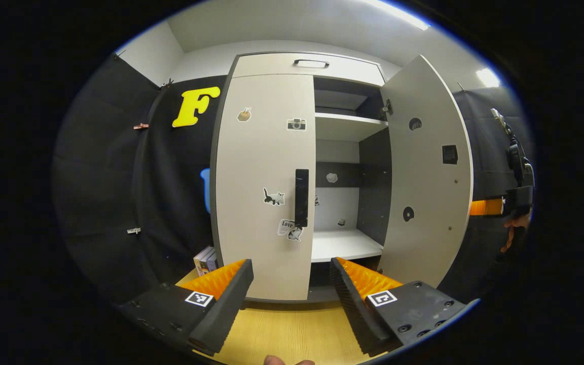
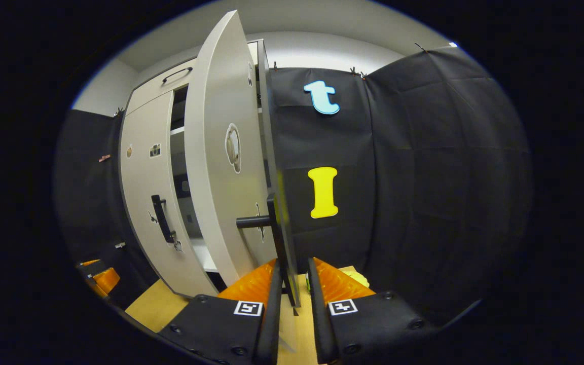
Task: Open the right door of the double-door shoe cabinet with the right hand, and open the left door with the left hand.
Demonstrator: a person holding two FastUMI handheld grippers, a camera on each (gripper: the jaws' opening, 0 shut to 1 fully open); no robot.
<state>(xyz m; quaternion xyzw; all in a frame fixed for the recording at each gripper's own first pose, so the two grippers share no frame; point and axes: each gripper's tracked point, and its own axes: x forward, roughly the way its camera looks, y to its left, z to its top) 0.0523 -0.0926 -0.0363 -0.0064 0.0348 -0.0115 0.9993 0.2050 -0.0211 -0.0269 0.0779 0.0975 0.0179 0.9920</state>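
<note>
The light grey shoe cabinet (image 1: 271, 66) stands ahead. Its left door (image 1: 264, 187) is closed, with a black bar handle (image 1: 301, 197) on its inner edge. My left gripper (image 1: 292, 284) hangs open low in front of that door, apart from the handle. The right door (image 1: 429, 177) is swung wide, baring the shelves (image 1: 345, 246). In the right gripper view, the right door's (image 2: 221, 167) black handle (image 2: 278, 238) runs down between the narrowly spaced fingers of my right gripper (image 2: 293, 261). The bar lies against the left finger (image 2: 270, 299), with a thin slit beside the other.
The floor (image 1: 292, 329) is light wood. Small boxes (image 1: 205, 259) stand at the cabinet's lower left corner. A drawer with a handle (image 1: 311, 63) tops the cabinet. Black cloth walls close both sides. A hand (image 1: 517, 225) holds the right gripper (image 1: 517, 200) beyond the open door.
</note>
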